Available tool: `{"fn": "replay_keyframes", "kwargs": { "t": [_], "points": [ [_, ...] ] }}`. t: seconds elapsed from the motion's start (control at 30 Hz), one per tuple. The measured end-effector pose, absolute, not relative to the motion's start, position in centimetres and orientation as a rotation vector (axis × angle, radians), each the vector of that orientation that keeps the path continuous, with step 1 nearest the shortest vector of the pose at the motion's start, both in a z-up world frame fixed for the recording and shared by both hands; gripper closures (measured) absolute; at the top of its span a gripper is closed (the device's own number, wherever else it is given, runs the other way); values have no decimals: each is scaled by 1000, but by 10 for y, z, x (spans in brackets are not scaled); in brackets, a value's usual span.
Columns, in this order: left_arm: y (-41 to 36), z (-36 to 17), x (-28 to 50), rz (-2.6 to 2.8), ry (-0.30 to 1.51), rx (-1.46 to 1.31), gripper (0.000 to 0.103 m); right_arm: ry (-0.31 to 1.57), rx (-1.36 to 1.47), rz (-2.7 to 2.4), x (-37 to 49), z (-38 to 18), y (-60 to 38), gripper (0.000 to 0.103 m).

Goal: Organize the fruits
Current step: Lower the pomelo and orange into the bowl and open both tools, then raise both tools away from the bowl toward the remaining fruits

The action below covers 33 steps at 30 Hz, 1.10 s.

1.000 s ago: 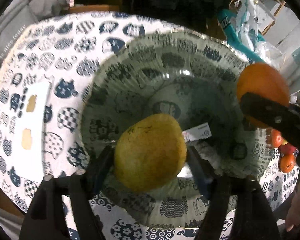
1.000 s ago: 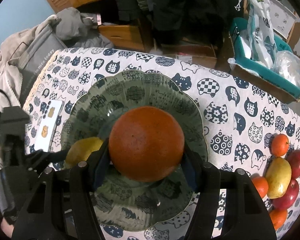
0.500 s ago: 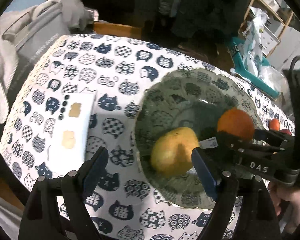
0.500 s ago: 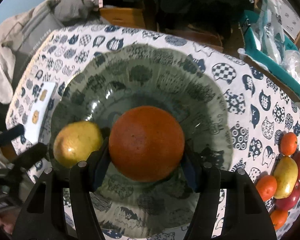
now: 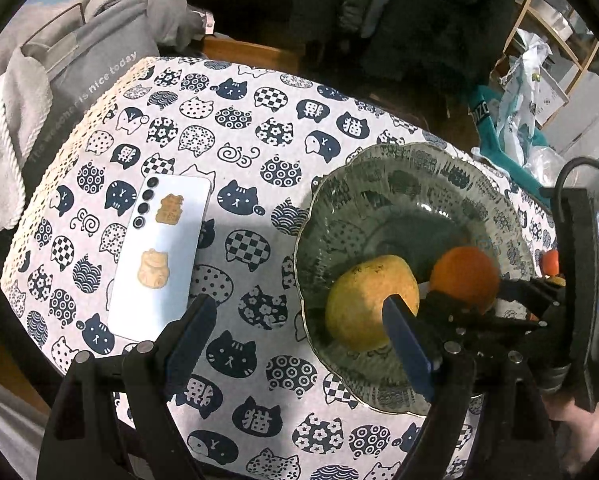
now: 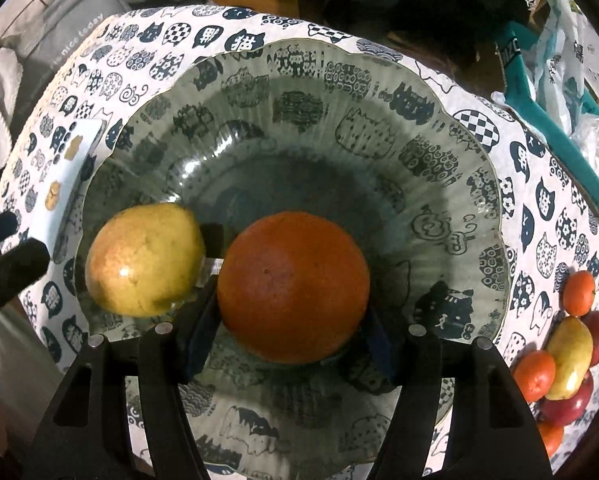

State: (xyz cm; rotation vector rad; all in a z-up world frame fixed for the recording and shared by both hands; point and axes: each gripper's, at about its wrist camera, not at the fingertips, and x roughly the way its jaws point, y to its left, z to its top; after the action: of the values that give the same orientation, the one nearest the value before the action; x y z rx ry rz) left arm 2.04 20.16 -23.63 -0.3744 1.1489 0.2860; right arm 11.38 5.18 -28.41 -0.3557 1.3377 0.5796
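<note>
white phone (image 5: 161, 256) lying face down with two cat stickers on the cat-print tablecloth (image 5: 235, 128), grey tote bag (image 5: 79, 76) beside the surface, teal box (image 6: 555, 120) stuffed with plastic bags

1. The right gripper (image 6: 291, 344) clamps an orange (image 6: 293, 286) between its blue-padded fingers (image 6: 197, 330), low over the glass bowl (image 6: 379, 92).
2. A yellow pear (image 6: 145, 260) lies in the bowl's left part, just beside the orange.
3. The bowl stands on a cat-print tablecloth (image 6: 547, 200).
4. A phone (image 6: 65, 172) lies left of the bowl.
5. A fruit pile (image 6: 567, 356) sits at the right edge.
</note>
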Motion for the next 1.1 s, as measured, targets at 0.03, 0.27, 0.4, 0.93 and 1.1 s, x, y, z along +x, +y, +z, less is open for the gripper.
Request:
{"fn": "replay_keyframes", "kwargs": {
  "t": [0.03,0.27,0.4,0.93,1.1],
  "points": [
    [202,-235,20,287,1146,-378,17,1334,-353,582,113,-283,52,35],
    [203,-224,20,280,1124,-391,17,1242,-309,606,115,-250,50,23],
    [201,-212,18,273,1098,-392,17,1197,-273,596,115,-227,45,23],
    [168,-149,9,203,961,-366,17,876,-206,498,82,-105,-21,23],
    [149,-121,0,195,896,-303,17,800,-198,477,65,-79,-44,23]
  ]
}}
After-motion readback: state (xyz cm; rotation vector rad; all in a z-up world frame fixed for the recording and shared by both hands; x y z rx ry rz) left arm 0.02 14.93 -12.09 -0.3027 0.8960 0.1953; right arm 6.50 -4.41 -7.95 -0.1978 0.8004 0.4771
